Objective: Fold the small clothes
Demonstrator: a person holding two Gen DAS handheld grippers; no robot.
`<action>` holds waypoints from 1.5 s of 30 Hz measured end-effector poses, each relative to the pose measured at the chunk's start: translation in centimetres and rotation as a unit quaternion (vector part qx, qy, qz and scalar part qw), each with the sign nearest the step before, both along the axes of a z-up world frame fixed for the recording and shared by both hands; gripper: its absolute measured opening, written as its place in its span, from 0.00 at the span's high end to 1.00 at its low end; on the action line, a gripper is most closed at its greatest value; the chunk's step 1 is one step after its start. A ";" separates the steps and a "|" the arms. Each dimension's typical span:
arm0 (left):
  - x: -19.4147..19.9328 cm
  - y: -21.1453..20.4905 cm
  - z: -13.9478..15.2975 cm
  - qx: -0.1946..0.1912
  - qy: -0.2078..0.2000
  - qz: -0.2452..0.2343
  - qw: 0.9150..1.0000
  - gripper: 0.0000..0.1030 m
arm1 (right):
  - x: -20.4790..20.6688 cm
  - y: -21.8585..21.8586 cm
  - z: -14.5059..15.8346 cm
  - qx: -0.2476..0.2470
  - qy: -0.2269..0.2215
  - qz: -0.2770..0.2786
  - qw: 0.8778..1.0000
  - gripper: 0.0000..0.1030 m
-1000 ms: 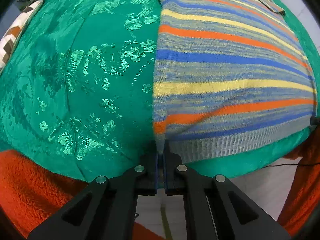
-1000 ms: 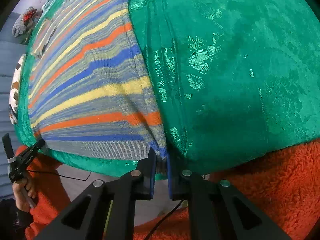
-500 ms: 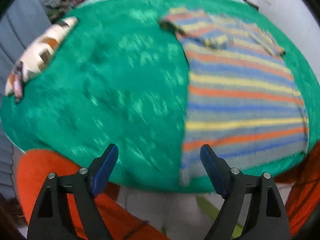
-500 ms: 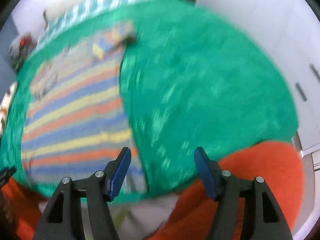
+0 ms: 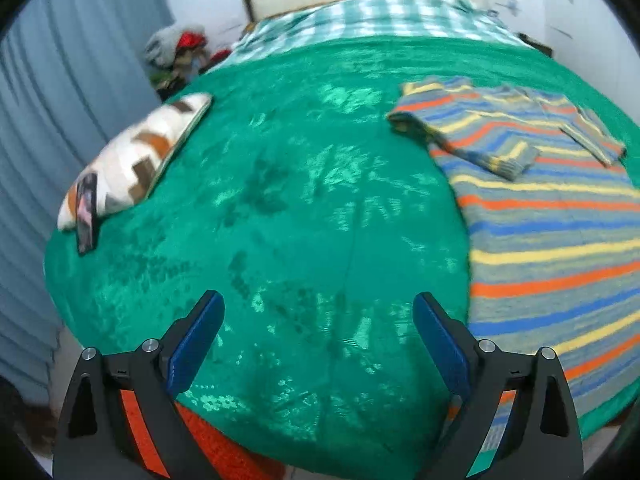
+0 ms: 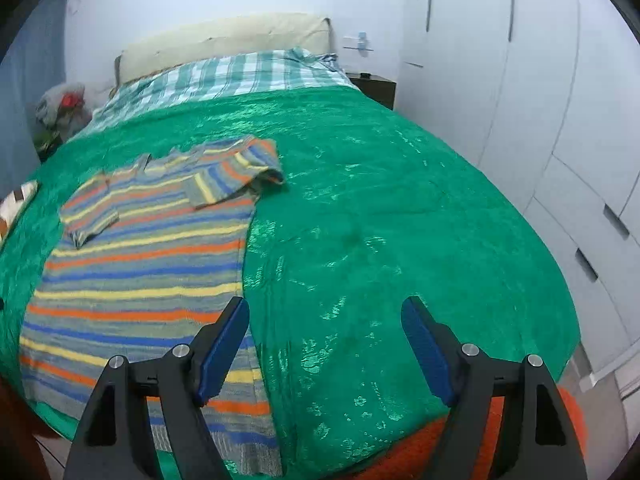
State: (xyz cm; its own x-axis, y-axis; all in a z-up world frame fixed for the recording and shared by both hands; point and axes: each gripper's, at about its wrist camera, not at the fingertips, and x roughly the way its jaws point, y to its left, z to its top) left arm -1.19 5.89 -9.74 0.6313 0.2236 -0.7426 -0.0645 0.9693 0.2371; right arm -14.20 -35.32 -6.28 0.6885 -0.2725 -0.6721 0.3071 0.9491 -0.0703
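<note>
A striped knit sweater [image 5: 552, 240] [image 6: 136, 272] in grey, orange, blue and yellow lies flat on the green bedspread [image 5: 304, 216] [image 6: 384, 216], both sleeves folded in over its chest. My left gripper [image 5: 318, 316] hovers above the bedspread just left of the sweater's side edge, its jaws opening wide with nothing between them. My right gripper [image 6: 326, 320] hangs over the sweater's right edge near the hem, its jaws also opening, with nothing gripped.
A brown-and-white patterned pillow [image 5: 132, 164] with a phone [image 5: 86, 212] on it lies at the bed's left edge. A checked sheet [image 6: 224, 76] and headboard are at the far end. White wardrobes [image 6: 560, 100] stand right; an orange fleece [image 6: 420, 444] hangs below the bed's near edge.
Both grippers were shut on the sweater's hem corners, then let go and opened wide. Both have lifted and tipped up, so the whole bed now shows.
</note>
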 end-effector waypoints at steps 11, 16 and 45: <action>0.1 -2.8 -0.6 0.043 0.009 -0.045 0.998 0.06 | 0.7 1.9 -1.5 -0.038 0.032 0.030 0.998 0.24; 0.2 -2.4 -0.9 0.038 0.016 -0.039 0.998 0.06 | 0.6 1.5 -1.5 -0.031 0.034 0.026 0.999 0.24; 22.0 -8.0 2.2 -0.181 0.129 -0.143 0.965 0.97 | 0.0 -0.2 -1.4 0.023 0.021 0.010 0.999 0.24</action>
